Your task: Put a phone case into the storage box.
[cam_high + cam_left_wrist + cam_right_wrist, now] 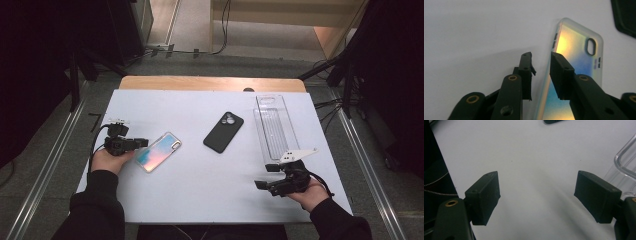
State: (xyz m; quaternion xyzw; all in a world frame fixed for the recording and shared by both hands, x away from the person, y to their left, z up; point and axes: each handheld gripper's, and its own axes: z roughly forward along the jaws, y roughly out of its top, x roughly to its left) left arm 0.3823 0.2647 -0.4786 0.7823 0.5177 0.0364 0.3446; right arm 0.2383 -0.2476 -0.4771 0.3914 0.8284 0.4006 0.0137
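Your left gripper [141, 143] straddles the near long edge of the iridescent translucent phone case [159, 151] at the white bench's [190, 180] nine o'clock, fingers narrowly parted. Likely you're mid-grasp: close on that edge. Your right gripper [261, 176] idles at five o'clock, fingers spread.

The phone case [159, 151] near the table's [190, 190] left edge shimmers iridescent, yellow fading into pink and blue, with a translucent frosted rim. The phone [223, 131] mid-table is matte black. The tray [274, 127] toward the right edge is clear. The table is white.
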